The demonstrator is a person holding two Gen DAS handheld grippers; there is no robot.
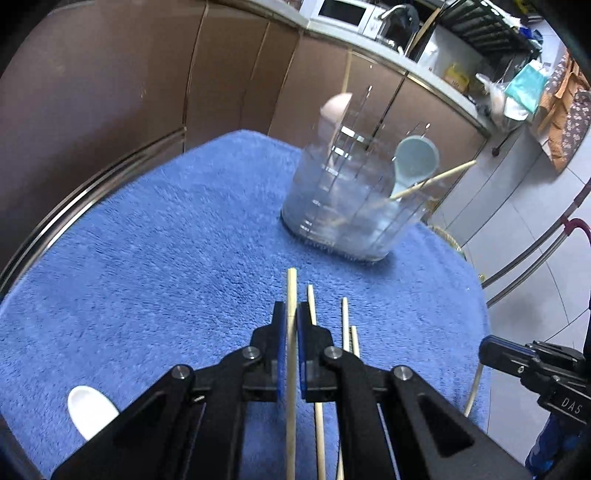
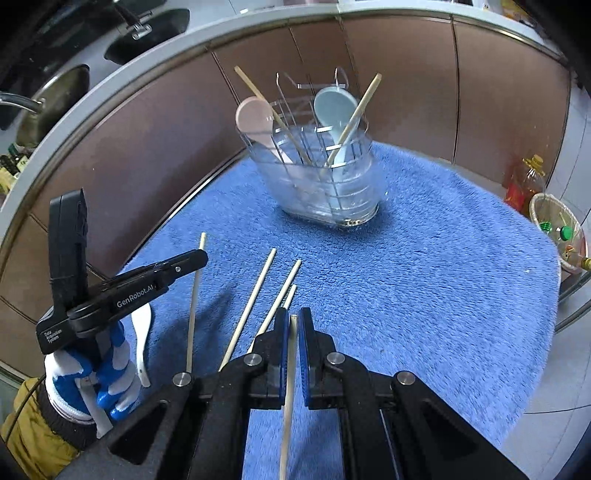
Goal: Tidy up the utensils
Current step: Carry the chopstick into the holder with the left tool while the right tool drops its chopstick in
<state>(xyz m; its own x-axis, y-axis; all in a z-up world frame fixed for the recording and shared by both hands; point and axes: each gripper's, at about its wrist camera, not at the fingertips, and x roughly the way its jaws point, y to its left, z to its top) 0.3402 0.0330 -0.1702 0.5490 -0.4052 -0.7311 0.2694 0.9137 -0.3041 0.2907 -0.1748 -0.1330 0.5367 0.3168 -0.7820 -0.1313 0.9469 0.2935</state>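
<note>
A clear utensil holder [image 1: 347, 199] [image 2: 321, 177] stands on the blue towel [image 1: 166, 229] [image 2: 443, 266] and holds a pink spoon [image 2: 255, 118], a light blue spoon [image 2: 334, 105] [image 1: 415, 157] and two wooden chopsticks. My left gripper [image 1: 291, 317] is shut on a wooden chopstick [image 1: 291, 295]; it shows at the left of the right wrist view [image 2: 199, 258]. My right gripper [image 2: 293, 325] is shut on another chopstick [image 2: 291, 354]. Several loose chopsticks [image 2: 251, 306] [image 1: 345, 321] lie on the towel between the grippers. A white spoon [image 1: 90, 408] [image 2: 142, 332] lies near the left gripper.
Brown cabinet doors [image 2: 406, 74] curve behind the towel. A basket with bottles [image 2: 557, 229] and an oil bottle [image 2: 524, 184] stand on the floor at the right. A microwave [image 1: 347, 13] sits on the counter. The right gripper's body [image 1: 535, 365] shows at the right edge.
</note>
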